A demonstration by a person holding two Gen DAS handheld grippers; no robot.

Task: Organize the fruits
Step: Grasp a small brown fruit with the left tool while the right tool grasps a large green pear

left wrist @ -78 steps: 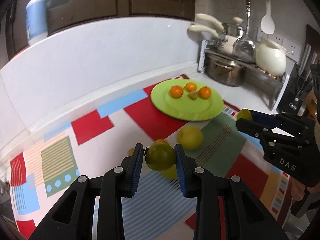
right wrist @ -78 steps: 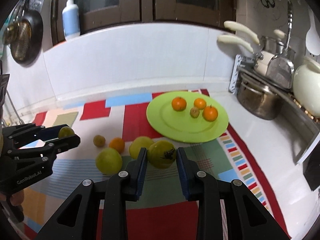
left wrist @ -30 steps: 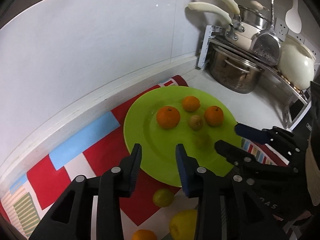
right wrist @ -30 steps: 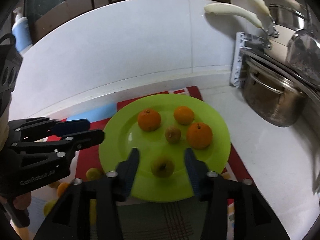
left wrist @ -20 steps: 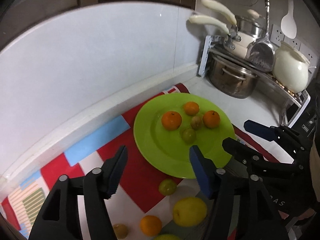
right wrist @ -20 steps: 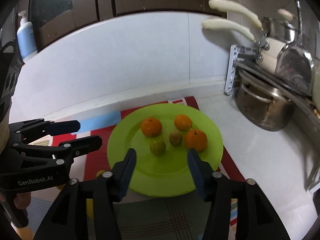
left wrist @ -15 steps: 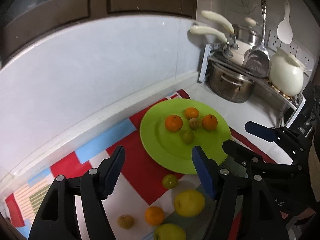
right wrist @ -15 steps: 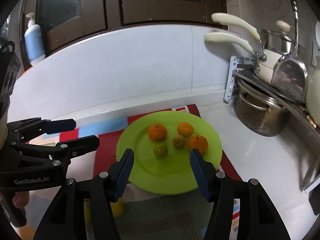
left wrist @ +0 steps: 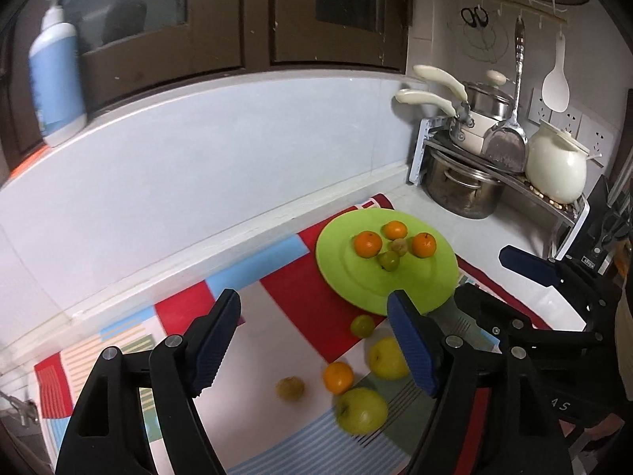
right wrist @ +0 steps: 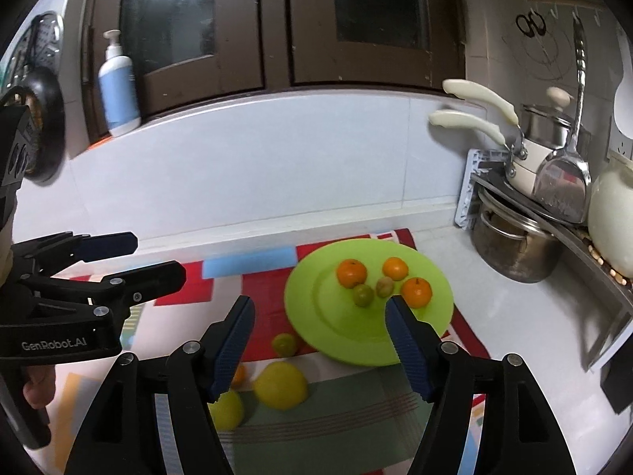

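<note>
A lime green plate (left wrist: 435, 277) (right wrist: 316, 316) holds three oranges, a small brownish fruit and a small green fruit (left wrist: 389, 260) (right wrist: 362, 295). On the patterned mat (left wrist: 277, 289) lie a small green fruit (left wrist: 362, 325) (right wrist: 285, 343), a yellow apple (left wrist: 385, 358) (right wrist: 281, 384), an orange (left wrist: 338, 377), a green apple (left wrist: 362, 409) (right wrist: 225, 409) and a small brown fruit (left wrist: 290, 388). My left gripper (left wrist: 314, 338) is open and empty above the mat. My right gripper (right wrist: 320, 342) is open and empty, raised near the plate's front edge.
A rack with steel pots (left wrist: 463, 186) and a white jar (left wrist: 556, 168) stands right of the plate. A white wall runs behind the mat. A soap bottle (right wrist: 118, 87) stands on the ledge. Each gripper shows in the other's view.
Both grippers let go of their green fruits, opened wide and pulled back and up from the plate. A small green fruit now lies on the plate.
</note>
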